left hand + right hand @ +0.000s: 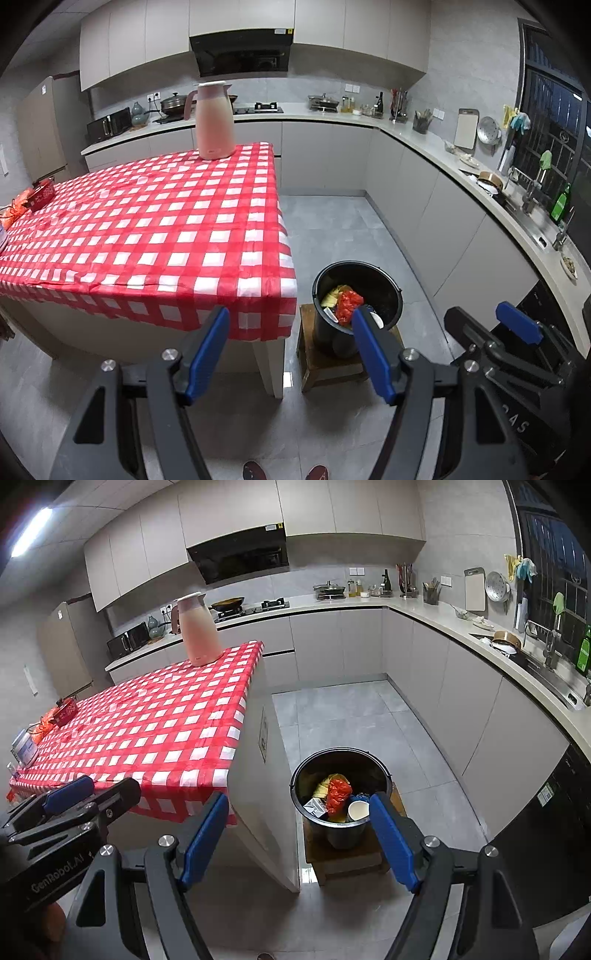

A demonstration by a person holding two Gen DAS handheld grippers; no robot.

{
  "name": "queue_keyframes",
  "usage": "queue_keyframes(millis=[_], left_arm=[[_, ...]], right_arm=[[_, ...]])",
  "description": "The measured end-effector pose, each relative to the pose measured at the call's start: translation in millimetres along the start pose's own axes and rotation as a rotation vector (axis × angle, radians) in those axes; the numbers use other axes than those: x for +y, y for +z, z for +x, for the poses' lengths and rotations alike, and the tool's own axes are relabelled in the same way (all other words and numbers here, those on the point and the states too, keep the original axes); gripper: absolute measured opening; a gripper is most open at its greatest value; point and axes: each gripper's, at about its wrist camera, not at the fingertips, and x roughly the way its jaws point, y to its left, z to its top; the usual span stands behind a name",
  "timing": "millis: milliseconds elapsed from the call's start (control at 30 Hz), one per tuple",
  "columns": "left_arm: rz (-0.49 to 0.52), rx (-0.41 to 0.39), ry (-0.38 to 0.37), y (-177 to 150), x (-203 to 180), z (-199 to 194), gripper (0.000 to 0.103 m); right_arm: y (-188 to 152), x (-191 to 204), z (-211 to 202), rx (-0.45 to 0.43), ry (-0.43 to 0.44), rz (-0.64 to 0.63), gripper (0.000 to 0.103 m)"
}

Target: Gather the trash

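Both tongs, left tongs (290, 352) and right tongs (299, 836), hang spread and empty. The trash (338, 794) in the bucket (314, 766) looks light and crumply; perhaps pinch the bucket's rim.

Red-white checked tablecloth (147, 229), black bin (380, 771), pink jug (214, 122).

Black bin (338, 764) upright on wooden stool (345, 860), holding red wrapper (337, 794), paper cup (358, 809), carton (316, 806).
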Motion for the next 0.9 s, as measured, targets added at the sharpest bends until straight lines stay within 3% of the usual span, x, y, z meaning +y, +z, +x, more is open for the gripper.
queue_keyframes(millis=[900], left_arm=[[-0.012, 0.01, 0.025, 2, 15, 0, 0.073]], right_arm=[[-3, 9, 6, 0.016, -0.007, -0.003, 0.08]])
